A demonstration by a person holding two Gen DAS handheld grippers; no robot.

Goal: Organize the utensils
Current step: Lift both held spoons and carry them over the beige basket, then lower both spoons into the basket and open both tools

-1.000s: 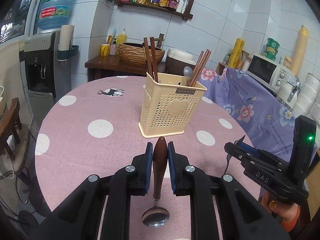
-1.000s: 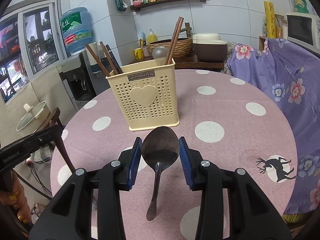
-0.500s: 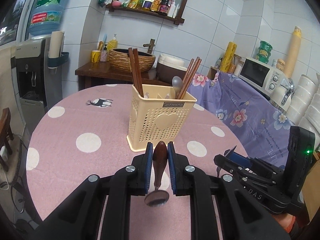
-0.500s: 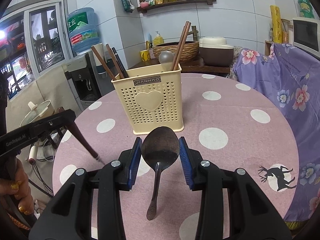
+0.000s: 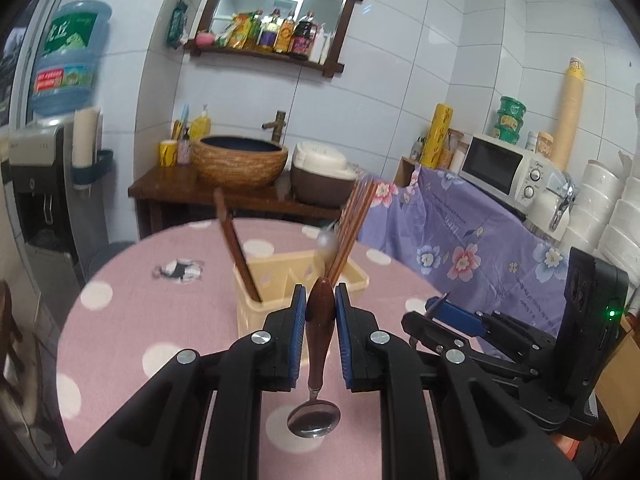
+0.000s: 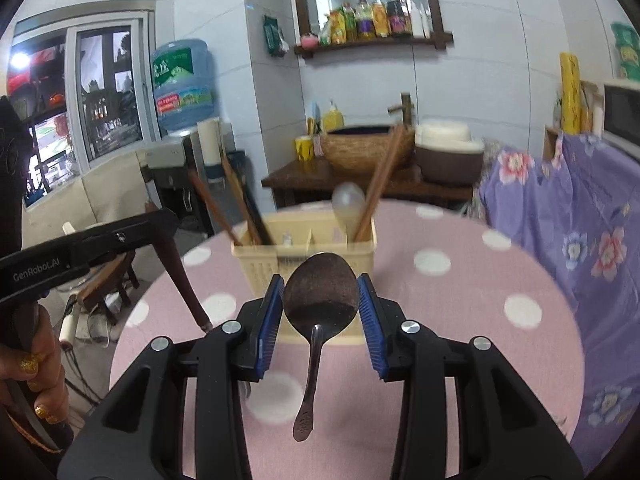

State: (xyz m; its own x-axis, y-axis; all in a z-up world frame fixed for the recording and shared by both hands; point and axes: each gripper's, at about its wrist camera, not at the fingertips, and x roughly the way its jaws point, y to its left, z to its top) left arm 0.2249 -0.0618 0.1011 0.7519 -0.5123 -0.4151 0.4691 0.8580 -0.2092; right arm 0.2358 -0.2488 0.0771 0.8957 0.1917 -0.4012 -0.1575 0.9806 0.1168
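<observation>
The left claw (image 5: 320,308) is narrow, its blue pads clamped on the brown wooden handle of a spoon (image 5: 319,340); the handle tip pokes up between the pads and the steel bowl hangs below, over the pink dotted table (image 5: 120,320). The right claw (image 6: 321,306) stands wider, pads pressed on either edge of a steel spoon's bowl (image 6: 321,292), with its handle drooping toward the camera. Both spoons are clear of the table. Just beyond each claw stands the cream basket (image 5: 304,272), near the table's middle, partly hidden behind the pads. In its left end lean dark chopsticks (image 5: 236,248); in its right end leans a reddish bundle of chopsticks (image 5: 354,228) with a pale spoon (image 6: 348,204) beside them. In the left view the right claw's body shows at the right; in the right view the left claw's body shows at the left, gripped by a hand (image 6: 36,364).
</observation>
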